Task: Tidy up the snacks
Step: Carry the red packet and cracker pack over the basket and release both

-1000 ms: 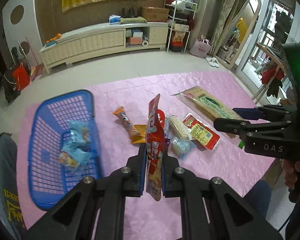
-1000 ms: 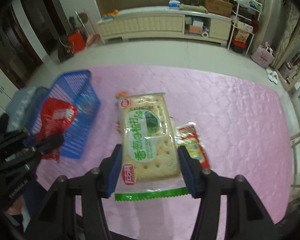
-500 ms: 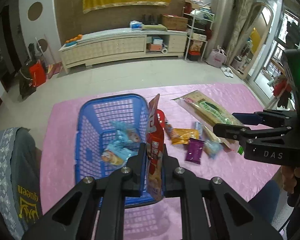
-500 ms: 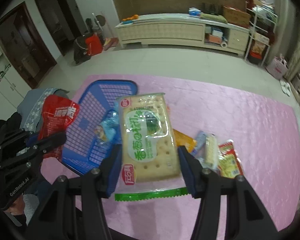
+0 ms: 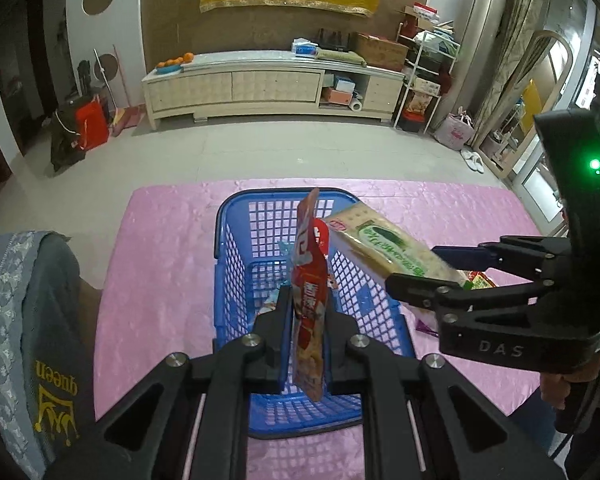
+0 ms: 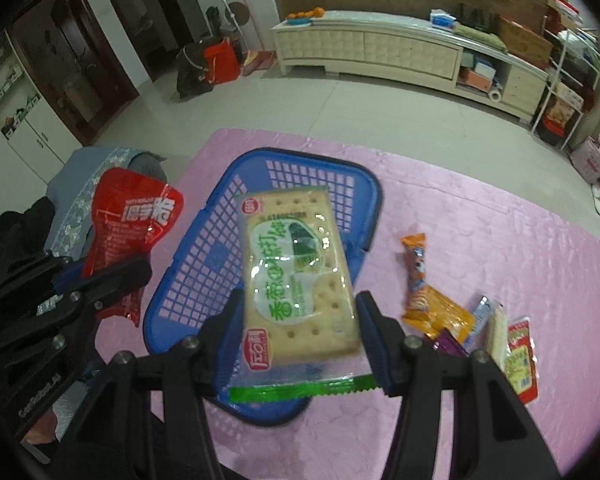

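Both packets hang over the blue basket point(image 5: 228, 280), held edge-on so they can drop straight in. The left claw point(image 5: 306, 320) is clamped on the red snack pouch point(image 5: 310, 292); the right claw point(image 6: 300, 320) grips the cracker pack point(image 6: 300, 276) across its width. Loose snacks point(image 6: 436, 312) lie right of the basket on the pink cloth point(image 6: 480, 220) — nothing blocks the basket's mouth.
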The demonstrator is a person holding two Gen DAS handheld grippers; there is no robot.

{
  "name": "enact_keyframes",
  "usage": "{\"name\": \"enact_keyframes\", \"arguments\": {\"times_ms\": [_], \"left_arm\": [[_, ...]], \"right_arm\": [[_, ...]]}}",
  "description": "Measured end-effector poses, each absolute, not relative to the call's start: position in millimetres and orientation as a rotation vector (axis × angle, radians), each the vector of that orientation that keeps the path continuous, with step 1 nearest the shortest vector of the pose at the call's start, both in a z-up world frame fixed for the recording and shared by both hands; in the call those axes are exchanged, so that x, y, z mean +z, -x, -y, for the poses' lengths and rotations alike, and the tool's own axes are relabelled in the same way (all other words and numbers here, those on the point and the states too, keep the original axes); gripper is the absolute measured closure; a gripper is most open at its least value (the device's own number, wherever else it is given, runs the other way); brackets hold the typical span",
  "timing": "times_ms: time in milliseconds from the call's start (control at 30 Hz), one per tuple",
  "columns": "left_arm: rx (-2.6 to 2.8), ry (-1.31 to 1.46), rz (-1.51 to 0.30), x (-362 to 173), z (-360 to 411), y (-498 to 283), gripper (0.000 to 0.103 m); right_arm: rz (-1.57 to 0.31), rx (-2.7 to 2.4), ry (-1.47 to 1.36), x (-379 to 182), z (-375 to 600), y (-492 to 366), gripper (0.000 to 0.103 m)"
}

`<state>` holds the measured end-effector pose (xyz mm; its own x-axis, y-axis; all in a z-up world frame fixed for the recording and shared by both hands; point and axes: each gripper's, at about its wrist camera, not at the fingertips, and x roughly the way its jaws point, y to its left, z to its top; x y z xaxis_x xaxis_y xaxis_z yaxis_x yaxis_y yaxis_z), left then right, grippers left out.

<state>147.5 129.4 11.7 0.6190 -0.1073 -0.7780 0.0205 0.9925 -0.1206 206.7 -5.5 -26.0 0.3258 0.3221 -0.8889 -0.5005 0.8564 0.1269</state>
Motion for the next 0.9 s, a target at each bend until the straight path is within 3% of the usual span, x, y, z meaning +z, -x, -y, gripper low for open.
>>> {"name": "enact_keyframes", "arguments": {"times_ms": [800, 833, 867, 900], "left_arm": [[-0.144, 0.110, -0.967, -42.8, -157.3, -221.4, 0.086], [-0.129, 0.104, -0.966, -43.0, -158.2, -221.7, 0.076], [-0.111, 0.105, -0.964, -43.0, -160.0, -221.4, 0.052], [-0.099, 0.118, -0.961, -43.5, -167.4, -222.0, 0.044]], "right_arm": [[-1.145, 0.458, 0.214, -68.5, -31.9, -261.8, 0.041], [-1.132, 0.445, 0.206, -66.2, -30.1, -261.4, 0.040], [-1.124, 0.438, 0.202, -64.7, -29.5, -263.4, 0.033], [-1.115, 0.431, 0.197, -62.1, -28.2, -264.0, 0.024]]}}
